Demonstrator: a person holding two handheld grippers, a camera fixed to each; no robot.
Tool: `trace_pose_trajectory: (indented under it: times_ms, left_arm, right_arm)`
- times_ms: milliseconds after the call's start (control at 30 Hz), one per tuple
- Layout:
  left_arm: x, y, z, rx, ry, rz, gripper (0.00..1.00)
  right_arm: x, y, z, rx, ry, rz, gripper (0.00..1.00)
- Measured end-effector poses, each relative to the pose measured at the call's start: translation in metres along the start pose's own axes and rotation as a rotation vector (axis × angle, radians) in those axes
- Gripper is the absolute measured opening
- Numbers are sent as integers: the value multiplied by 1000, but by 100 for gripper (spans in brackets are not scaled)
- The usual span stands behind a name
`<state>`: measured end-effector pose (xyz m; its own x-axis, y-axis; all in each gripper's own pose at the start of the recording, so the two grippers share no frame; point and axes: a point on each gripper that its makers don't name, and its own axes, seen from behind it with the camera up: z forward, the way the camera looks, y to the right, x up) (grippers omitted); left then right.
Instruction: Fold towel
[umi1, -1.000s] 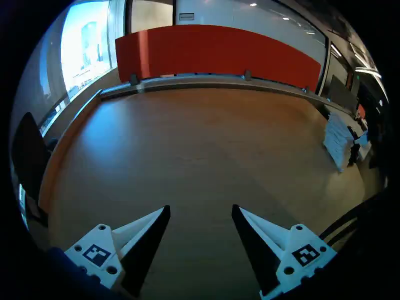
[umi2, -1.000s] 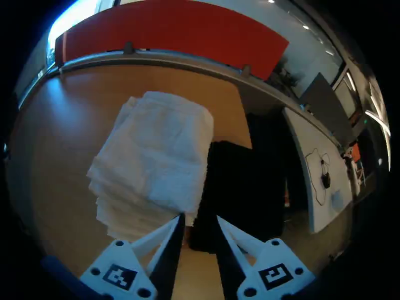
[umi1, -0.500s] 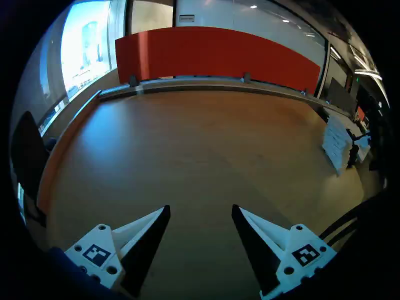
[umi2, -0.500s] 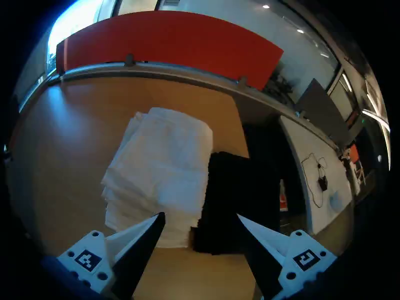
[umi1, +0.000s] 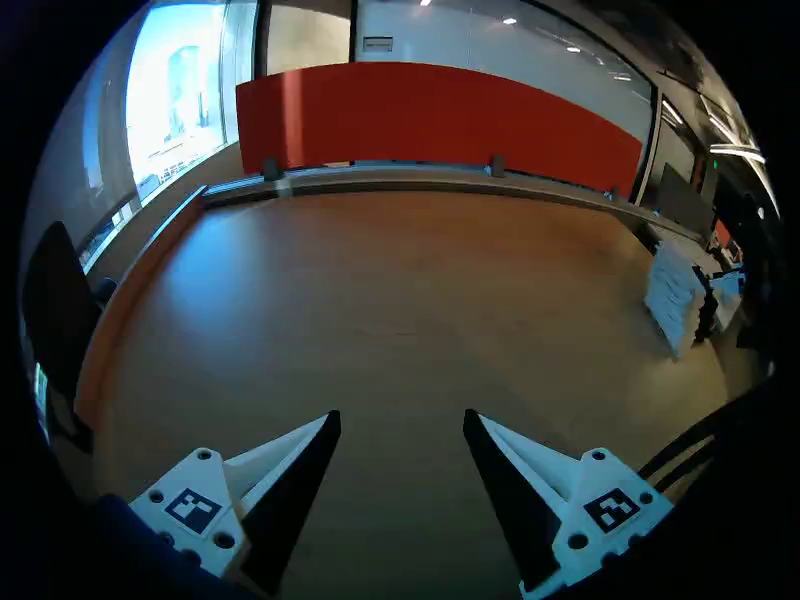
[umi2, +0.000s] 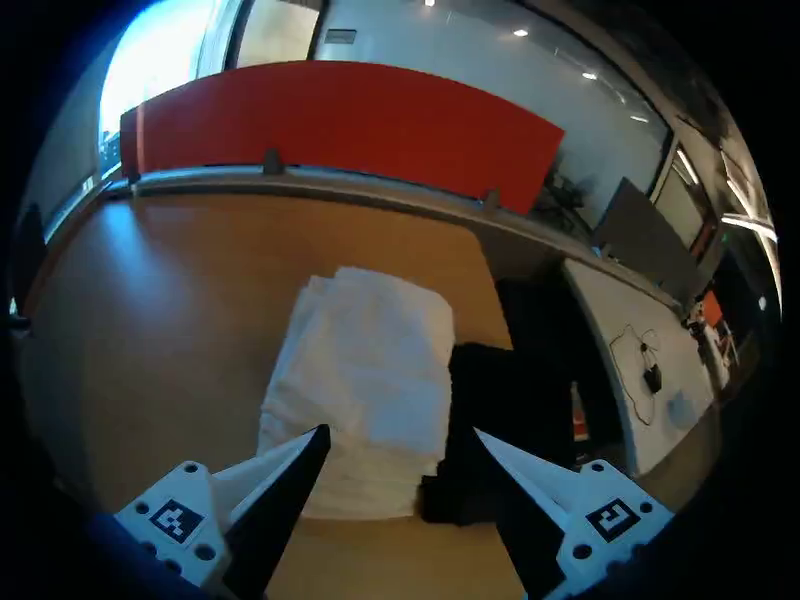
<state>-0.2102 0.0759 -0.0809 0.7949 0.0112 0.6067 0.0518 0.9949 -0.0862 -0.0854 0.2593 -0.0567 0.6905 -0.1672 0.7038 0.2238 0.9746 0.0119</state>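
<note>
white towels — a folded stack — sat on the wooden counter near its right edge, close against a black shape. a second before, the right gripper had its fingers nearly closed at the stack's near edge. they had since spread wide and drawn back, holding nothing, with the stack just ahead of the tips. by my reading a folded towel had just been let go onto the pile, so that fold looked finished and another towel would be wanted.

the left gripper had not changed — fingers wide apart, empty, over bare counter, the stack far off to its right.

no brand or words could be read: only square black-and-white markers on the fingers, and a wall sign too small to make out.
</note>
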Motion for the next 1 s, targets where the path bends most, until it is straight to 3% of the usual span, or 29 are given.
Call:
trace_pose_trajectory:
  times_ms: [300,800,1000]
  left_arm:
    - [11,-2,-1,5,24,9,91]
    - [37,-6,1,7,99,2,91]
    - [52,-10,3,18,147,-3,91]
  right_arm:
    - [41,-17,-16,-49,192,3,100]
    - [99,-36,-54,-88,462,108,100]
    - [117,-37,-66,-105,560,177,100]
